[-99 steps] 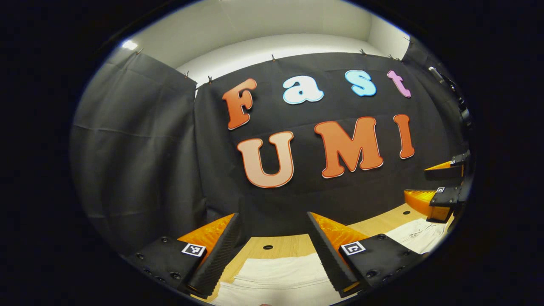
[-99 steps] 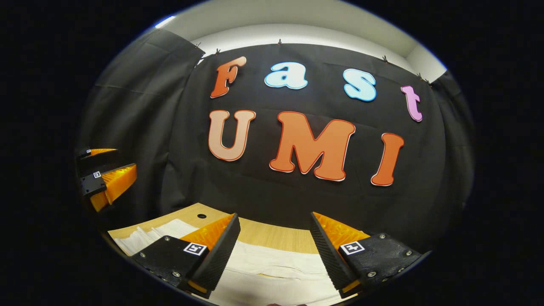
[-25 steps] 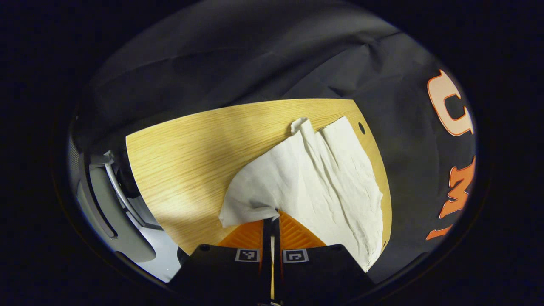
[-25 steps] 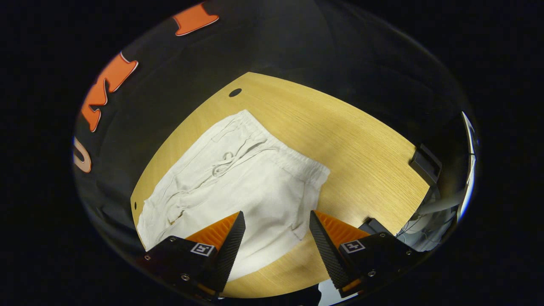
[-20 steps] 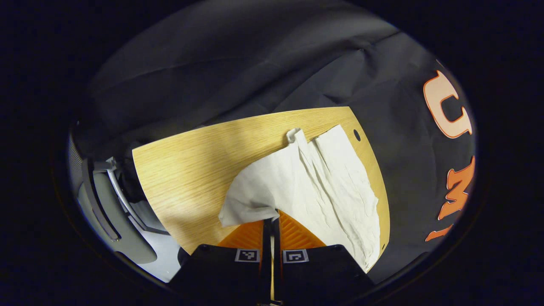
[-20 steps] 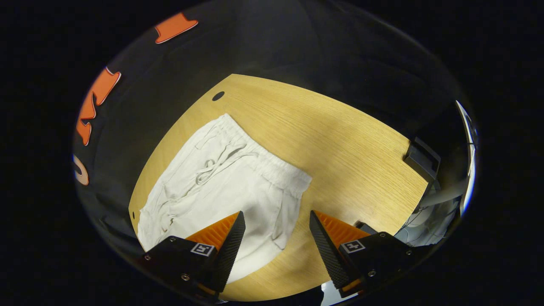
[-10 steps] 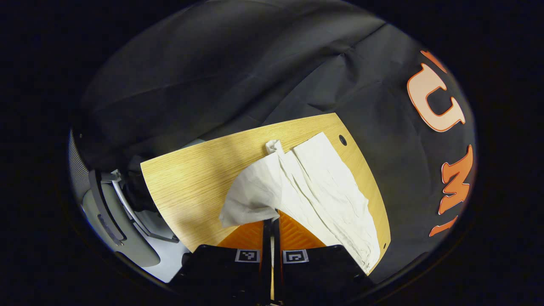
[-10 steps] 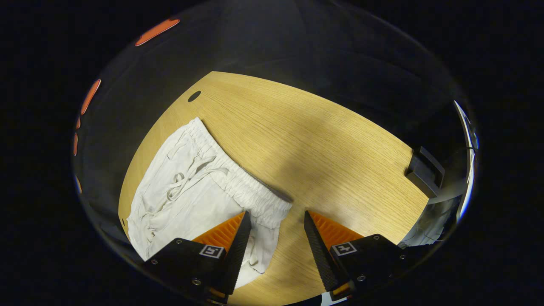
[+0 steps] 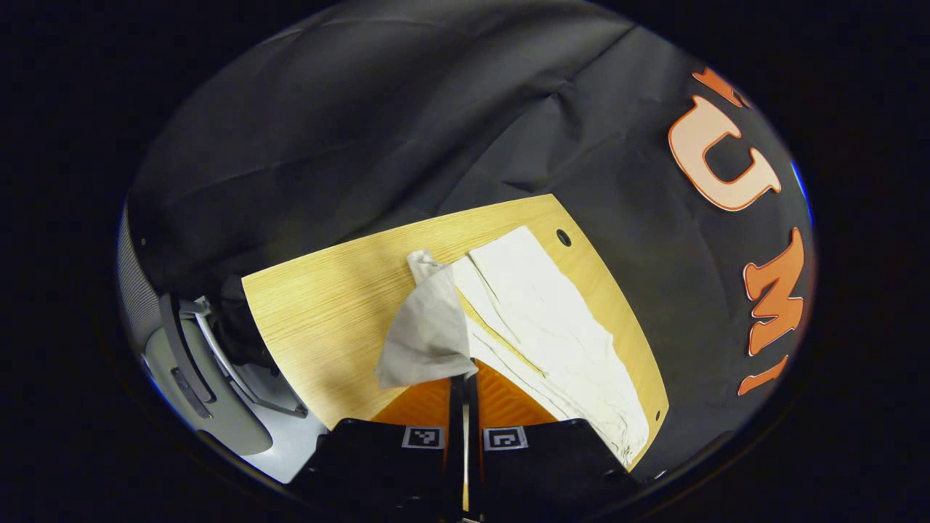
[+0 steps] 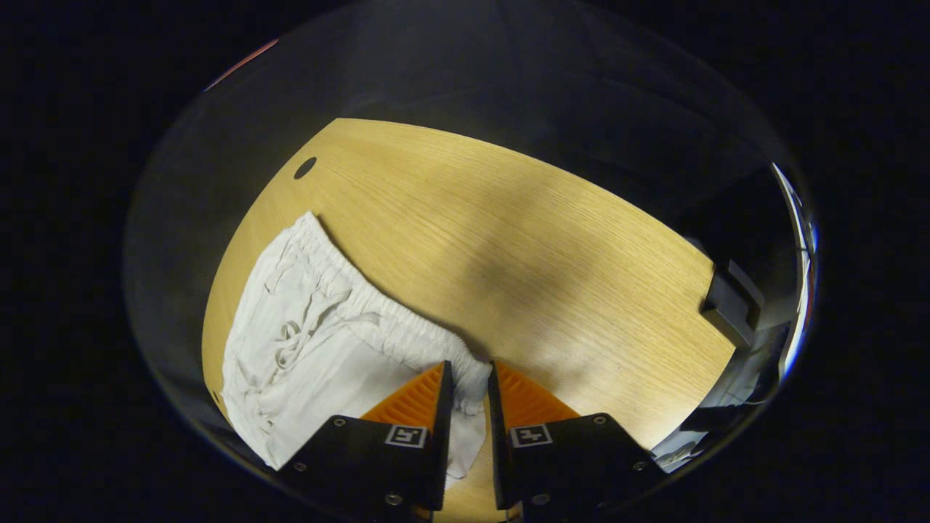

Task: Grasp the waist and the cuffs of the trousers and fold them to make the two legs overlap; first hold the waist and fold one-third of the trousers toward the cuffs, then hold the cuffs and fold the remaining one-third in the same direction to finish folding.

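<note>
White trousers (image 9: 545,319) lie along the far side of the wooden table (image 9: 327,305). My left gripper (image 9: 463,379) is shut on one leg's cuff (image 9: 429,338) and holds it lifted above the table, so that leg hangs in a fold beside the other, flat leg. In the right gripper view the waist end of the trousers (image 10: 320,341) shows its drawstring and gathered elastic waistband (image 10: 392,323). My right gripper (image 10: 470,385) is down at the near corner of that waistband, and its fingers have closed with the cloth filling the narrow gap between them.
The tabletop (image 10: 567,247) stretches bare to the right of the waistband, with a round cable hole (image 10: 305,168) near its far corner. A black block (image 10: 730,299) sits at the table's right edge. A grey chair (image 9: 196,378) stands beyond the left edge.
The right gripper dropped to the waistband corner and closed from wide open onto it. The left gripper, still shut on the cuff, carried the lifted leg toward the other leg.
</note>
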`<action>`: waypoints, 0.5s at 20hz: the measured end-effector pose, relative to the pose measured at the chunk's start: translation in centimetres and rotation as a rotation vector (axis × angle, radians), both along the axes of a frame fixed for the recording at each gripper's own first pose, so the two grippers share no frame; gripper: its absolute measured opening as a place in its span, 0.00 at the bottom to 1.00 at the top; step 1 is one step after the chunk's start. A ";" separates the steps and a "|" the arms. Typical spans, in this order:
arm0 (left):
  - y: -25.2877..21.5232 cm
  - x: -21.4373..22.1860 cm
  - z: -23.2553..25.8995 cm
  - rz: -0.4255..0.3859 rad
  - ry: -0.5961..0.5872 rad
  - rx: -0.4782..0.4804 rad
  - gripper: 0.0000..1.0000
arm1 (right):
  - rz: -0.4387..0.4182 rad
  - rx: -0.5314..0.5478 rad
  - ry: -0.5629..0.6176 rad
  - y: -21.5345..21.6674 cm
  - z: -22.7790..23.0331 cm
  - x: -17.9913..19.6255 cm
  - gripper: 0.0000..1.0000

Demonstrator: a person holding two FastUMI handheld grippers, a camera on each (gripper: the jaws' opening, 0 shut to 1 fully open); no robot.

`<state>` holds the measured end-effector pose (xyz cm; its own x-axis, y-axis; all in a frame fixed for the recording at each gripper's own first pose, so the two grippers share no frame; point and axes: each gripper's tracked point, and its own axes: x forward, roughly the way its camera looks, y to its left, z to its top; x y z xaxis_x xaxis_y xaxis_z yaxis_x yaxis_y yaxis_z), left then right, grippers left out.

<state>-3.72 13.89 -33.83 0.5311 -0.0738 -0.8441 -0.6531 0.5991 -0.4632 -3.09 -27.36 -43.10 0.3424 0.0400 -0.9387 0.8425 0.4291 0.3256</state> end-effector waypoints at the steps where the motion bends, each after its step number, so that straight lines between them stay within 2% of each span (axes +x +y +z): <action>1: 0.2 0.4 0.4 -0.005 -0.003 0.006 0.06 | -0.025 0.025 -0.022 -0.2 0.0 0.0 0.18; 5: 0.7 2.0 1.1 -0.026 -0.020 0.009 0.06 | -0.070 0.067 -0.067 -0.6 1.4 0.4 0.07; 10: 0.7 4.9 1.0 -0.095 -0.036 0.006 0.06 | -0.070 0.050 -0.110 -1.1 4.9 1.8 0.06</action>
<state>1.19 14.59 -32.83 0.5519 -0.1201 -0.8252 -0.5761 0.6606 -0.4814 -1.27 -28.51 -38.17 0.4470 0.0577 -0.8927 0.8278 0.3515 0.4372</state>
